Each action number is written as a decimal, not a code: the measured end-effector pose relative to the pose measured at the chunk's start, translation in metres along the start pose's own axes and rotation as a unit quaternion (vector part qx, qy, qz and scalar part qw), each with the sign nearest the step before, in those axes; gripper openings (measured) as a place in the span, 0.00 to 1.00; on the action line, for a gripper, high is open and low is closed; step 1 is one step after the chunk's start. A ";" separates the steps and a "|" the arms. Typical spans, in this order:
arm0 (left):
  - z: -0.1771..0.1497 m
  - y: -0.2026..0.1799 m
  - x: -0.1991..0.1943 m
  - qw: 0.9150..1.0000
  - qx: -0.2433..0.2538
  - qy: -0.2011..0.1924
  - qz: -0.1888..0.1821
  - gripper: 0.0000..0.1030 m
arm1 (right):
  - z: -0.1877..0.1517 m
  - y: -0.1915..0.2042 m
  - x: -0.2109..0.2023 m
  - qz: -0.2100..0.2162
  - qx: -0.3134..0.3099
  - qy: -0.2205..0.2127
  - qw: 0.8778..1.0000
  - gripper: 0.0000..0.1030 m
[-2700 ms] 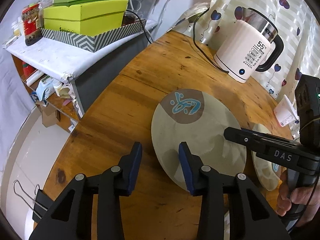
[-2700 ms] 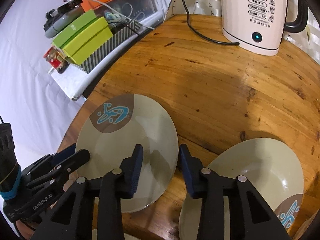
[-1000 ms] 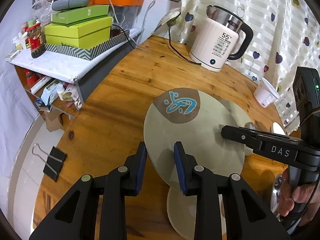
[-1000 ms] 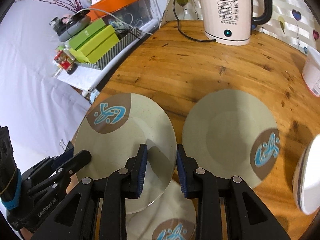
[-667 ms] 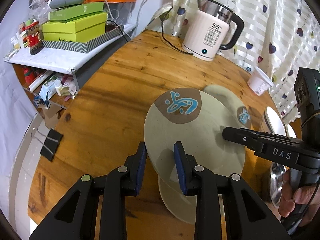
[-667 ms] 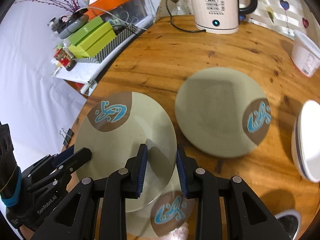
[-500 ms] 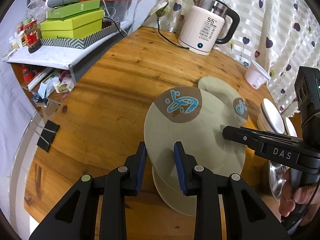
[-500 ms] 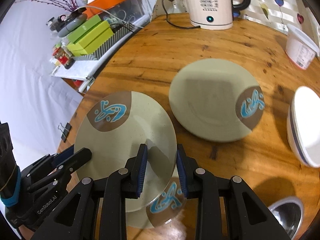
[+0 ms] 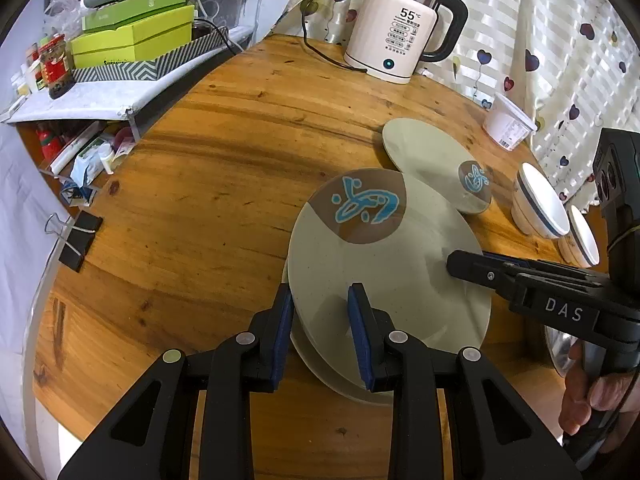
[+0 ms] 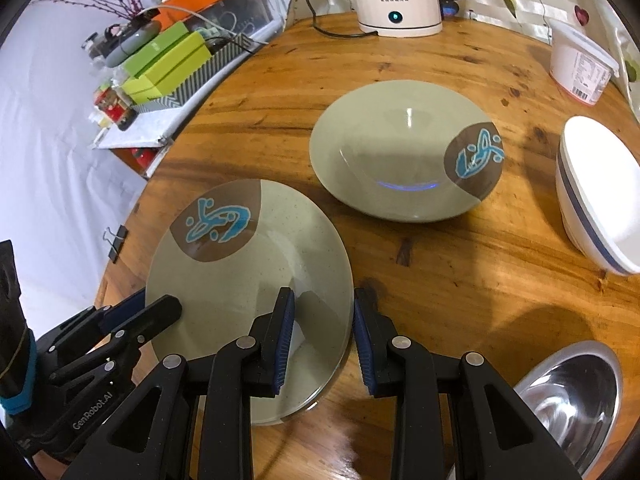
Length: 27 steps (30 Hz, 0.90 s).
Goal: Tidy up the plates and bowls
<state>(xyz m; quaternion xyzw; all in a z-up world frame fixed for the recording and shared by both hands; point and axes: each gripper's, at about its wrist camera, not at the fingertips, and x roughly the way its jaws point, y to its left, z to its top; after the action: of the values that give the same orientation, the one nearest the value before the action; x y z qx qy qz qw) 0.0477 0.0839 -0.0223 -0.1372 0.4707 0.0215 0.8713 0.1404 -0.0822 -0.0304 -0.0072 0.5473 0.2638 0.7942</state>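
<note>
A grey-green plate with a brown patch and blue design (image 9: pixel 384 256) is held from both sides. My left gripper (image 9: pixel 322 334) is shut on its near rim. My right gripper (image 10: pixel 322 338) is shut on its right rim, and it shows in the right wrist view (image 10: pixel 248 268). The held plate sits just above a matching plate (image 9: pixel 340 376) lying on the table below it. A third matching plate (image 9: pixel 432 164) (image 10: pixel 404 152) lies farther back. White bowls with a dark stripe (image 9: pixel 540 204) (image 10: pixel 600 196) stand to the right. A steel bowl (image 10: pixel 568 400) is at the near right.
A white electric kettle (image 9: pixel 396 36) with its cord stands at the back of the round wooden table (image 9: pixel 224 152). A white tub (image 10: pixel 580 64) stands at the back right. Green boxes (image 9: pixel 136 40) sit on a shelf to the left. A binder clip (image 9: pixel 76 232) lies at the table's left edge.
Both grippers closed on the plate, lifted it and carried it back toward me. It now hangs low over the plate on the near part of the table.
</note>
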 end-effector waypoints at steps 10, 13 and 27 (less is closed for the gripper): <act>-0.005 -0.003 0.003 1.000 0.003 0.005 0.004 0.28 | -0.005 0.002 0.006 -0.016 -0.008 0.002 1.000 0.29; -0.005 -0.003 0.002 1.000 0.003 0.004 0.008 0.28 | -0.006 0.003 0.007 -0.016 -0.011 0.002 1.000 0.29; -0.008 0.000 0.001 1.000 0.000 0.000 0.006 0.28 | -0.009 0.004 0.007 -0.014 -0.019 -0.002 1.000 0.31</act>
<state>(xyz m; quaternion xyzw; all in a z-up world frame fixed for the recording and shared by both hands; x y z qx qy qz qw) 0.0420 0.0815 -0.0269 -0.1343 0.4718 0.0269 0.8710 0.1326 -0.0781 -0.0389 -0.0294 0.5404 0.2634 0.7986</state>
